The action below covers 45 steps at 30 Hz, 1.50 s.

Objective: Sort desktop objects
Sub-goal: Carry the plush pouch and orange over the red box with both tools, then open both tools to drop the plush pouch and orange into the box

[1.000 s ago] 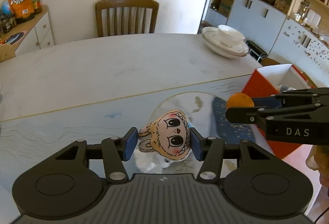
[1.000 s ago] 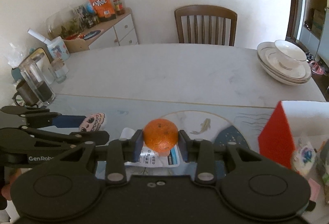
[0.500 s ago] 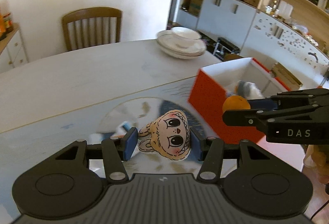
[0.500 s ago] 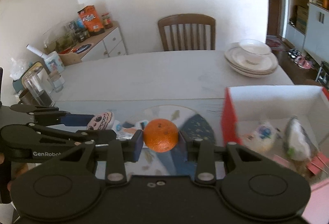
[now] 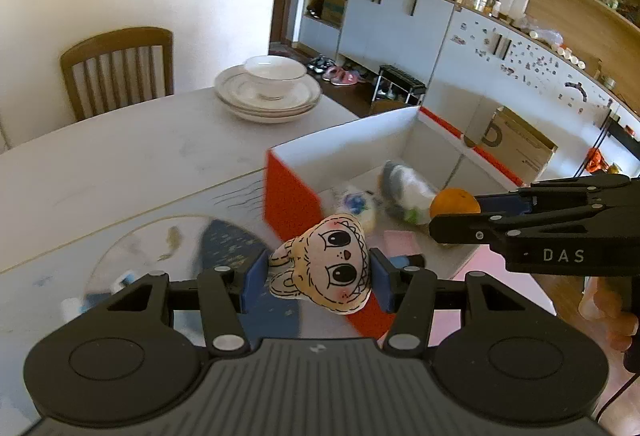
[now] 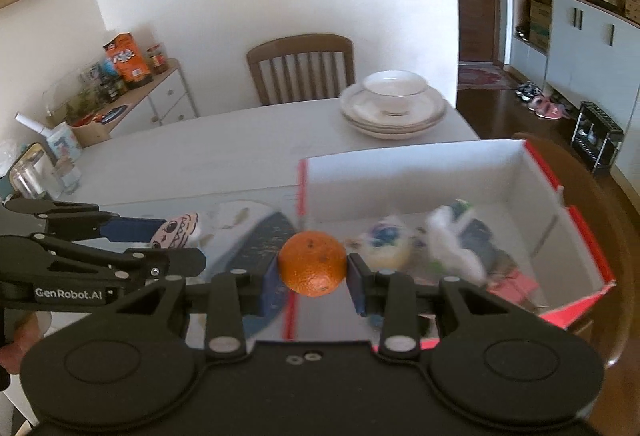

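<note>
A: What is held by the left gripper (image 5: 317, 275)?

B: A small cloth toy face with big eyes (image 5: 325, 270) is squeezed between its blue pads.

A: And the right gripper (image 6: 313, 279)?

B: A round orange fruit (image 6: 312, 262) is pinched there. The red box with white inside (image 6: 420, 172) is seen at two o'clock of the fruit.

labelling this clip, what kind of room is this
Most likely a home dining room or kitchen: a dining table with stacked plates, a wooden chair, and storage cabinets along the wall.
</note>
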Each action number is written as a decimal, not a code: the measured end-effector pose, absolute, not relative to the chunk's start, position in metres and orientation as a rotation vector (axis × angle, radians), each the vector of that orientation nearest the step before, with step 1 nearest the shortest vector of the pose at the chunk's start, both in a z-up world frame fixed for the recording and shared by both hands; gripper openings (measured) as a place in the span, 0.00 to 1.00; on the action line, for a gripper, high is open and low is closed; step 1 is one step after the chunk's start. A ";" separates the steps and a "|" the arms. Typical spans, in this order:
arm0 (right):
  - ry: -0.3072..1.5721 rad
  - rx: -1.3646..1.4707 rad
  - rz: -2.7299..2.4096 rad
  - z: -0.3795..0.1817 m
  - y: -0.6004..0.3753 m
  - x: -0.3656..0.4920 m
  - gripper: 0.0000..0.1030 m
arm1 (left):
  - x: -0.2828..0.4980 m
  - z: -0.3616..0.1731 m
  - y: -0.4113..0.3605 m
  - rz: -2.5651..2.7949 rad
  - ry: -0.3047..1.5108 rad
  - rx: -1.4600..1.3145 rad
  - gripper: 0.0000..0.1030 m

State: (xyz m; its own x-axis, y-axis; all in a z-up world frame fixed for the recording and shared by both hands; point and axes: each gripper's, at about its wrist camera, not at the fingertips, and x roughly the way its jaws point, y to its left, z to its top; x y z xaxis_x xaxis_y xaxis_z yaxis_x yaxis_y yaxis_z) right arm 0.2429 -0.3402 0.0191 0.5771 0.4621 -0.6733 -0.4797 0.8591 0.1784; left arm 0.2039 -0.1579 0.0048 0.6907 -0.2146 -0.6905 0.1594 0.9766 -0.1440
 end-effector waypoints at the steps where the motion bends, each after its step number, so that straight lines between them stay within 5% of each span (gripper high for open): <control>1: 0.782 -0.023 0.548 0.018 -0.346 0.245 0.34 | 0.207 0.005 -0.164 -0.214 0.781 -0.071 0.51; 21: 0.849 -0.068 0.557 -0.014 -0.417 0.298 0.34 | 0.296 -0.023 -0.253 -0.235 0.877 0.038 0.52; 45: 1.004 -0.227 0.678 -0.063 -0.392 0.334 0.34 | 0.359 -0.076 -0.274 -0.219 1.109 0.182 0.53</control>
State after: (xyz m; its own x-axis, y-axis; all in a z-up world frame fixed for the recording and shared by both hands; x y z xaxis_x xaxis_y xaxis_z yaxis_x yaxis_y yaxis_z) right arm 0.3340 -0.3915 -0.0632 0.3544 0.4185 -0.8362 -0.6194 0.7750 0.1254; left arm 0.3587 -0.2741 -0.0755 0.4275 -0.0839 -0.9001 0.2643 0.9638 0.0357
